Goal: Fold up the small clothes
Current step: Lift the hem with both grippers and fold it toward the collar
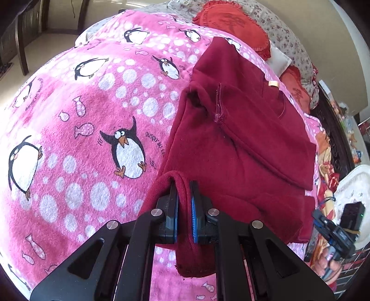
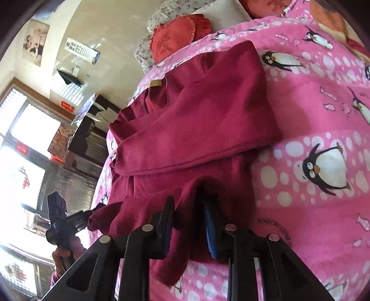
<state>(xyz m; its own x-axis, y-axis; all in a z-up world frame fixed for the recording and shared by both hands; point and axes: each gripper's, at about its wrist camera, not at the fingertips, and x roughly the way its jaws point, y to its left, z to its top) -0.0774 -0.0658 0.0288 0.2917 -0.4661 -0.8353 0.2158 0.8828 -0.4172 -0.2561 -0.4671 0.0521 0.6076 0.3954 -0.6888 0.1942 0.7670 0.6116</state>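
Note:
A small dark red fleece garment (image 1: 242, 143) lies partly folded on a pink penguin blanket (image 1: 81, 139); a tan label (image 1: 274, 84) shows near its far edge. My left gripper (image 1: 183, 187) is shut on a near corner of the garment's hem, which hangs down between its blue pads. In the right wrist view the same garment (image 2: 196, 115) lies on the blanket (image 2: 312, 115). My right gripper (image 2: 188, 203) is shut on the other near edge, cloth bunched between its fingers. The left gripper shows in that view at lower left (image 2: 85, 217), holding its corner.
Red ruffled cushions (image 1: 231, 20) and a flowered pillow (image 1: 284, 30) lie at the far end of the bed. Dark furniture (image 2: 87, 129) and bright windows (image 2: 30, 129) stand beside the bed. A white object (image 1: 351, 183) sits at the right.

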